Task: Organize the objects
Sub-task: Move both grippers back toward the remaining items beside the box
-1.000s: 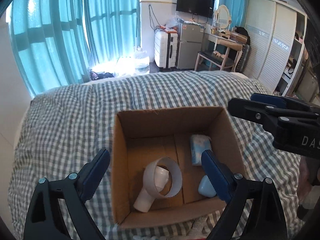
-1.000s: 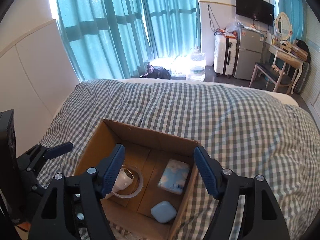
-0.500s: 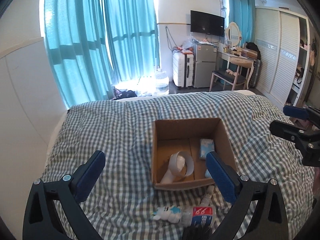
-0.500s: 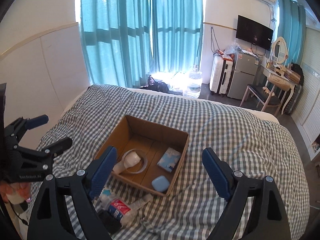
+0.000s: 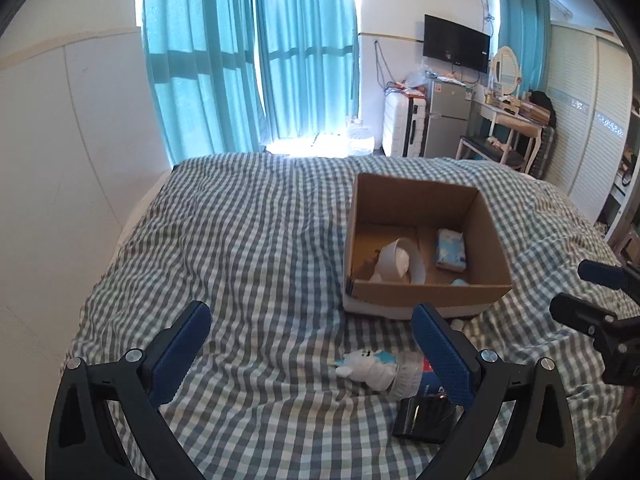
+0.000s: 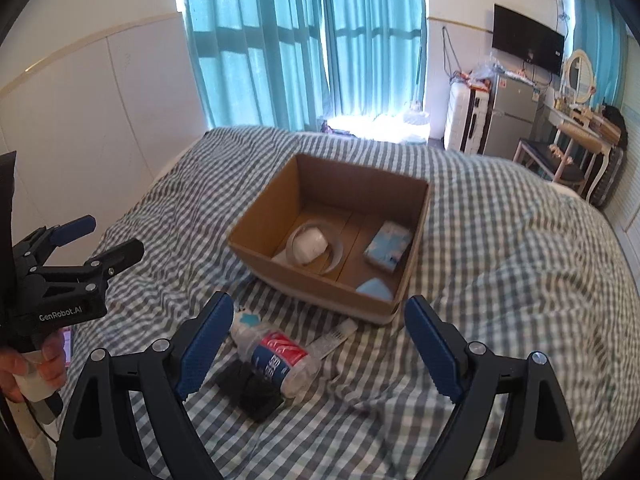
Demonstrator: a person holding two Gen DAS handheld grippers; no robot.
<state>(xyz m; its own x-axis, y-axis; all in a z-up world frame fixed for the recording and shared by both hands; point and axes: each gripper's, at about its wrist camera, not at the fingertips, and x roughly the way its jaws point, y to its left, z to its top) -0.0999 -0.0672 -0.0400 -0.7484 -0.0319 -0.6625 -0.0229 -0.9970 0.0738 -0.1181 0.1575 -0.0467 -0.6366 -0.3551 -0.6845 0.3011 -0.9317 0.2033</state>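
Left wrist view first: our left gripper [image 5: 310, 344] has its fingers spread wide and empty above the checked bed [image 5: 240, 248]. The cardboard box [image 5: 424, 294] sits ahead and to the right, already holding a white fan-like device [image 5: 394, 262] and a blue tissue pack [image 5: 451, 249]. Between the box and our right finger lie a plastic bottle [image 5: 384, 370] on its side and a black item [image 5: 424, 416] just beside it. Our right gripper [image 5: 588, 292] shows at the far edge.

Right wrist view next: our right gripper [image 6: 316, 348] is likewise spread, pinching nothing. The bottle [image 6: 276, 356] lies close to our left finger, touching the black item [image 6: 250, 390], with a white tube [image 6: 334, 336] near the box [image 6: 320, 284]. Our left gripper [image 6: 80, 240] hovers well off to the left, open.

We judge the bottle light, smooth and rather slippery, its thin wall apt to buckle, so we would take it across the labelled middle. The black item looks soft and limp; we cannot tell what it is.
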